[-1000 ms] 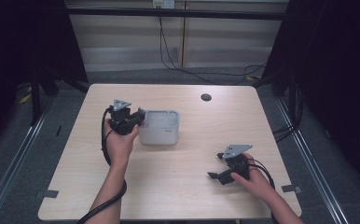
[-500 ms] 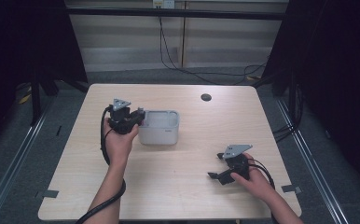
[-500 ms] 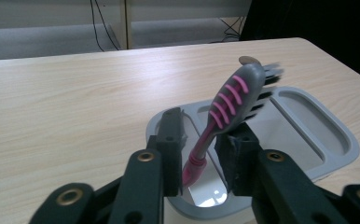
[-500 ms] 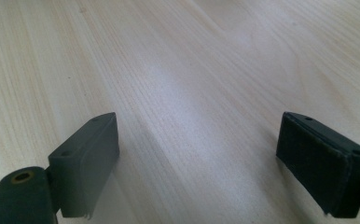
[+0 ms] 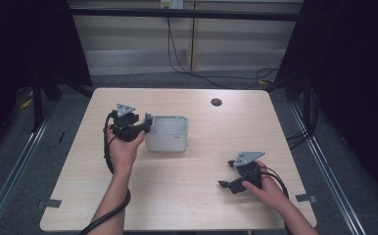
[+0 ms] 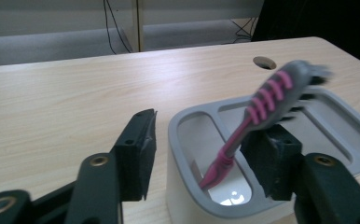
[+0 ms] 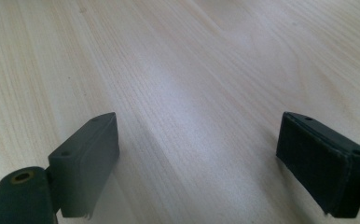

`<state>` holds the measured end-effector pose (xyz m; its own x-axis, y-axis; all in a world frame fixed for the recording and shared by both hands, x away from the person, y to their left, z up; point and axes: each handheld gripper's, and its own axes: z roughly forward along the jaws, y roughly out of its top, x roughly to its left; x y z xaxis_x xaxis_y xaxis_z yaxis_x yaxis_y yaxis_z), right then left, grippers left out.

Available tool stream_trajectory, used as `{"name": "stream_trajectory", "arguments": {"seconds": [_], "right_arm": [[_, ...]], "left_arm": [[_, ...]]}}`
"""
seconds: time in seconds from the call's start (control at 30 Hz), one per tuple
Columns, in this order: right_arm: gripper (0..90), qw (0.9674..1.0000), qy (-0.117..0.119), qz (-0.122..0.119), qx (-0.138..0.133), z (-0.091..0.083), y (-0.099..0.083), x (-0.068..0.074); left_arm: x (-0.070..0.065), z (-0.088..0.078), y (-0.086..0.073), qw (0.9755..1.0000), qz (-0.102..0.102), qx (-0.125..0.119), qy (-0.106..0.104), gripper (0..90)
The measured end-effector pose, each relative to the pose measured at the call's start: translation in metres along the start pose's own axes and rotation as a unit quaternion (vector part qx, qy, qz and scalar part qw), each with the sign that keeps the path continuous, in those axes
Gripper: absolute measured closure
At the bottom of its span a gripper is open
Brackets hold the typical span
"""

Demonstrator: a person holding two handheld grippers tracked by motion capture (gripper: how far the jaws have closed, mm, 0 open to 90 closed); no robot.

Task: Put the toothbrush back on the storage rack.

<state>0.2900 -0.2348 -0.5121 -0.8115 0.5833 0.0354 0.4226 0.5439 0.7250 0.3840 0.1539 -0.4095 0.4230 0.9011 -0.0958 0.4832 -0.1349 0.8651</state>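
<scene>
left gripper view: your left claw (image 6: pixel 201 154) has just been opening, toothbrush (image 6: pixel 257 116) free.
it leans tilted in the grey holder (image 6: pixel 187 140) on the counter (image 6: pixel 52 93); your right claw (image 7: pixel 206 163) gapes apart, holding nothing.

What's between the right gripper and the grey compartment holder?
Bare light wood table, seen in the high view, separates the right gripper from the grey holder.
</scene>
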Motion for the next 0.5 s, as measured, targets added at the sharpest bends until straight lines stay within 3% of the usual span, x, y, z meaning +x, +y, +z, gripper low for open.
{"name": "stream_trajectory", "arguments": {"seconds": [0.3,0.5], "right_arm": [[12.4,1.0000,0.000,0.000,0.000,0.0000,0.0000,0.0000],[12.4,1.0000,0.000,0.000,0.000,0.0000,0.0000,0.0000]], "left_arm": [[0.0040,-0.0028,-0.0041,1.0000,-0.001,0.002,0.003,37.5],[0.0073,-0.0068,-0.0069,0.9999,-0.012,-0.003,-0.004,33.5]]}}
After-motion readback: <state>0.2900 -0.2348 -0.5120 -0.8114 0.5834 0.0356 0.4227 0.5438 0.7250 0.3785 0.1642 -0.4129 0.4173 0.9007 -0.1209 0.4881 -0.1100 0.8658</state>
